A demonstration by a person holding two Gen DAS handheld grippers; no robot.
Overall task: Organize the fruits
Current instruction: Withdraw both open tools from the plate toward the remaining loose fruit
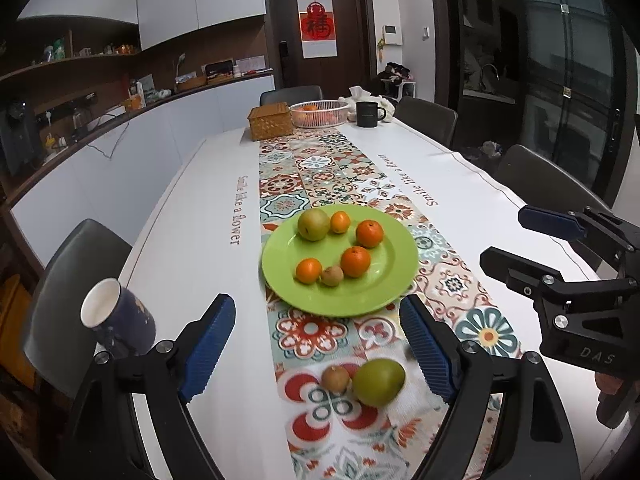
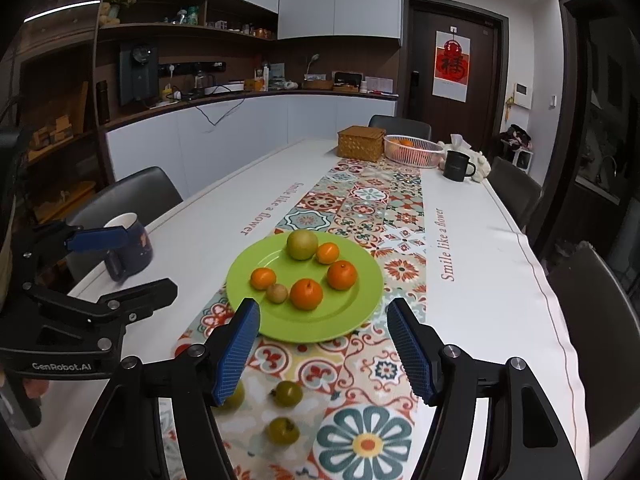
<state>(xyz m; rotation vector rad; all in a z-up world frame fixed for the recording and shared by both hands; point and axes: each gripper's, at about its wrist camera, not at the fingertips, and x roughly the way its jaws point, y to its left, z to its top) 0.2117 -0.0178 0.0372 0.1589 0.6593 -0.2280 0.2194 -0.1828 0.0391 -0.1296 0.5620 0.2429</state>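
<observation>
A green plate [image 1: 384,292] [image 2: 352,316] on the patterned runner holds several oranges, a pear [image 1: 313,224] [image 2: 302,244] and a small brown fruit [image 1: 332,275] [image 2: 277,293]. In the left wrist view, a green fruit [image 1: 378,382] and a small brown fruit [image 1: 335,378] lie on the runner between the fingers of my open, empty left gripper [image 1: 320,352]. In the right wrist view, three small green fruits [image 2: 287,393] [image 2: 283,430] [image 2: 236,396] lie on the runner below my open, empty right gripper [image 2: 324,348]. Each gripper shows in the other's view [image 1: 532,236] [image 2: 120,260].
A dark blue mug [image 1: 120,320] [image 2: 128,246] stands near the table's left edge. At the far end stand a wicker box [image 1: 270,122] [image 2: 360,142], a white basket of fruit [image 1: 320,114] [image 2: 414,150] and a black mug [image 1: 368,114] [image 2: 456,166]. Chairs surround the table.
</observation>
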